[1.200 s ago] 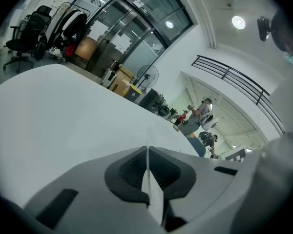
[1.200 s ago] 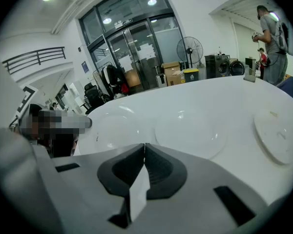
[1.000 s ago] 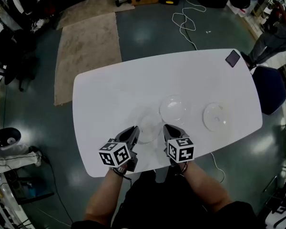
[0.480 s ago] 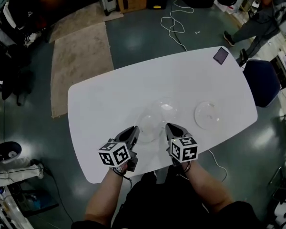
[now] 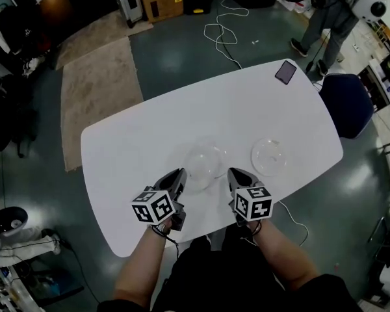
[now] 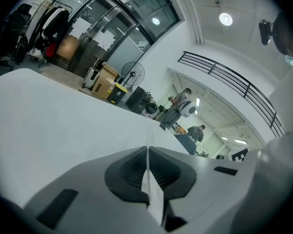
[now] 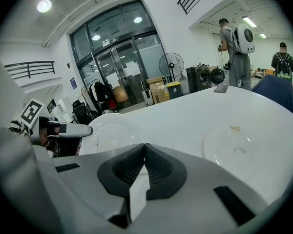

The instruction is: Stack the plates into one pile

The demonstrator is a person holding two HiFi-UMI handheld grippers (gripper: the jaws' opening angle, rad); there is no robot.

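Plate (image 5: 203,160): clear glass, round, shallow, w/ a flat centre and raised rim. It's held from both sides over the near half of the tabletop (image 5: 149,142). L gripper (image 5: 179,177) is clamped on the plate's left rim; in the left gripper view the glass shows edge-on as a thin pale sliver between ribbed black pads. R gripper (image 5: 233,174) is clamped on the right rim, jaws pressed together at the glass edge. Can't tell if the plate is clear of the surface.

2nd plate (image 5: 271,156): same clear glass and round shape, lying flat to the right of the plate, near but apart from it.

Tabletop is smooth, glossy white, rounded oblong. Phone (image 5: 286,71), a dark flat rectangle, sits well beyond the plate near the far right corner. Off the tabletop, far right of the plate: blue padded chair (image 5: 341,106). Far left: tan rug (image 5: 94,93) on grey floor.
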